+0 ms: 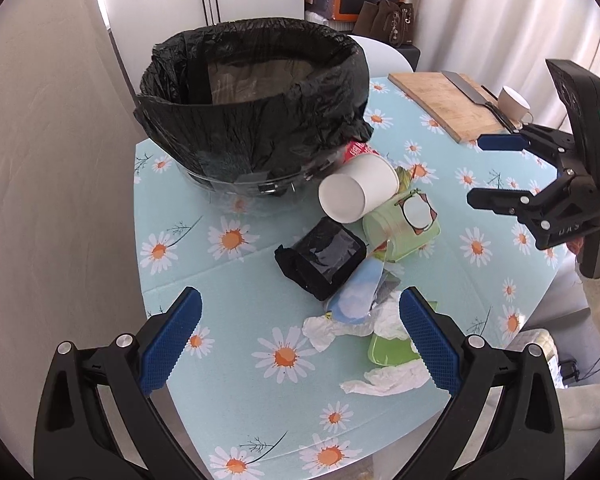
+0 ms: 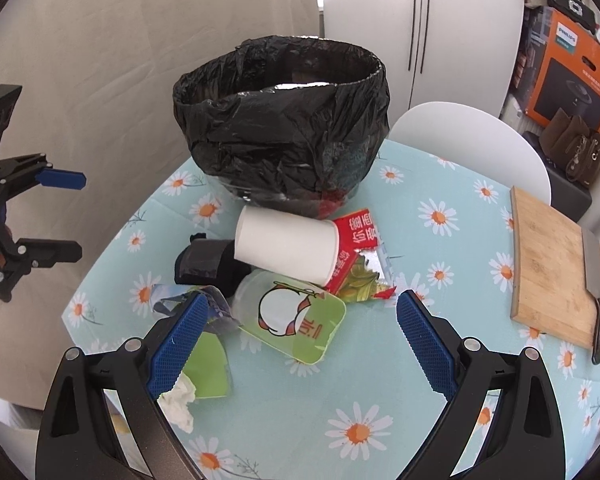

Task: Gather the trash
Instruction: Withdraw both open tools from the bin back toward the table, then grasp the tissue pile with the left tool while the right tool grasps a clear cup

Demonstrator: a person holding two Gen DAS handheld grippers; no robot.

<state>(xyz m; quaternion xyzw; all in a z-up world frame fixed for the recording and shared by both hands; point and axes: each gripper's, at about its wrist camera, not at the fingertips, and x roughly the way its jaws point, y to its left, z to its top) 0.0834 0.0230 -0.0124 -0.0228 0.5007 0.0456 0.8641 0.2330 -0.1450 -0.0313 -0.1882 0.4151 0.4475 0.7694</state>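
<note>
Both tongs gape wide and empty: the left tongs (image 1: 300,336) hover over crumpled tissues (image 1: 384,376), the right tongs (image 2: 302,336) over a green cup lid (image 2: 300,328). Beyond lies a tipped paper cup (image 2: 288,246) against the black-lined bin (image 2: 284,128) on the table (image 2: 420,248).

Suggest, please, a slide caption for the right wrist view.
Open right gripper hovers over tabletop trash: paper cup, red wrapper, green lid, beside the lined bin.

A crinkled glossy plastic bag (image 2: 284,132) is lining the bin; the paper cup (image 2: 286,244) is looking matt, the board (image 2: 548,260) wooden.
</note>
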